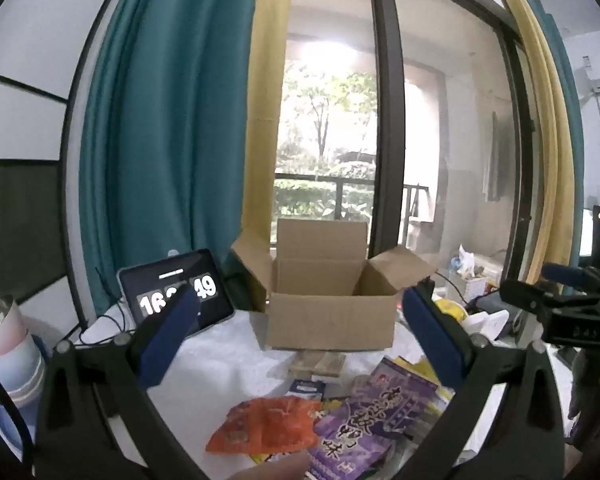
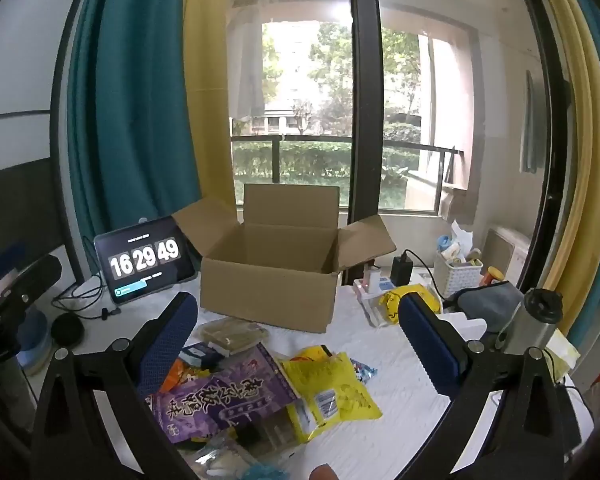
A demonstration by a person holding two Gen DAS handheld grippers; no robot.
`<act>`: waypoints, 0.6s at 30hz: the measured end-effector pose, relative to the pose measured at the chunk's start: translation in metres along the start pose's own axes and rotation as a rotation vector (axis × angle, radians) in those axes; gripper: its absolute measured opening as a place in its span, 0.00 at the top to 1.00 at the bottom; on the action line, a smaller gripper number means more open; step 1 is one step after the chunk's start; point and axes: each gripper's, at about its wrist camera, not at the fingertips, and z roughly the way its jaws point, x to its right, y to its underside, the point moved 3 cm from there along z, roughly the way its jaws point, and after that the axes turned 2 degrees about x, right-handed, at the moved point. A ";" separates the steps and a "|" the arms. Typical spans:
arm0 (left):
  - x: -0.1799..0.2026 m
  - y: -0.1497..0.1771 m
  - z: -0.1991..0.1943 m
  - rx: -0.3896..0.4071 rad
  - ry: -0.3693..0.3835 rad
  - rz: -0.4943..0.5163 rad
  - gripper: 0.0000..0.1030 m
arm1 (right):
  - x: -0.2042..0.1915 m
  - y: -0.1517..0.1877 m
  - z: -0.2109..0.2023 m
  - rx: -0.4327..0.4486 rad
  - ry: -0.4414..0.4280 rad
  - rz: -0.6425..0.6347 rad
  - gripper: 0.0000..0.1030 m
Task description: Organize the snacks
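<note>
Cardboard box (image 2: 268,276) (flaps up) beyond both tongs; snack packets (image 2: 236,396) below right tongs (image 2: 298,340); left tongs (image 1: 298,336), both spread, empty.

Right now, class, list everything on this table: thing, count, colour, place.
cardboard box: one, brown, open, back centre
tablet clock: one, black, left of the box
purple snack bag: one, front pile
yellow snack bag: one, right of the purple one
orange snack bag: one, left of the purple one
olive packet: one, before the box
white basket: one, back right
steel flask: one, far right
left hand-held gripper: one, black, blue pads, open
right hand-held gripper: one, same, open
</note>
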 end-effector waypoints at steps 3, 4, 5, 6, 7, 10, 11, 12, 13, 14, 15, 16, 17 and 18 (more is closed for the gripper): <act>0.005 0.008 -0.008 -0.010 -0.002 0.005 0.00 | 0.001 0.000 -0.002 0.000 0.007 -0.007 0.00; 0.005 0.009 -0.012 -0.007 0.000 -0.009 0.00 | 0.001 0.000 -0.002 0.000 0.008 -0.008 0.00; 0.004 0.009 -0.015 -0.014 0.003 -0.015 0.00 | 0.001 -0.001 -0.004 0.000 0.009 -0.008 0.00; 0.003 0.009 -0.018 -0.021 0.005 -0.017 0.00 | 0.002 -0.001 -0.004 -0.003 0.009 -0.008 0.00; 0.001 0.007 -0.015 -0.043 -0.001 -0.020 0.00 | 0.003 -0.001 -0.003 -0.007 0.009 -0.004 0.00; 0.003 0.009 -0.007 -0.069 -0.005 -0.008 0.00 | -0.002 0.008 -0.007 -0.011 0.009 0.000 0.00; 0.002 0.009 -0.005 -0.073 0.000 -0.014 0.00 | -0.004 0.009 -0.008 -0.014 0.009 0.000 0.00; 0.001 0.010 -0.004 -0.076 0.004 -0.017 0.00 | -0.004 0.010 -0.008 -0.016 0.008 0.002 0.00; 0.001 0.010 -0.003 -0.081 0.009 -0.018 0.00 | -0.004 0.011 -0.009 -0.019 0.008 0.003 0.00; 0.001 0.010 -0.003 -0.083 0.011 -0.018 0.00 | -0.002 0.012 -0.007 -0.027 0.008 0.006 0.00; 0.001 0.008 -0.003 -0.085 0.012 -0.018 0.00 | 0.000 0.011 -0.008 -0.035 0.006 0.009 0.00; 0.001 0.009 -0.004 -0.084 0.013 -0.019 0.00 | 0.000 0.013 -0.009 -0.039 0.007 0.010 0.00; 0.002 0.009 -0.004 -0.084 0.013 -0.019 0.00 | 0.002 0.012 -0.007 -0.046 0.005 0.011 0.00; 0.002 0.010 -0.004 -0.084 0.012 -0.018 0.00 | 0.002 0.013 -0.007 -0.048 0.006 0.012 0.00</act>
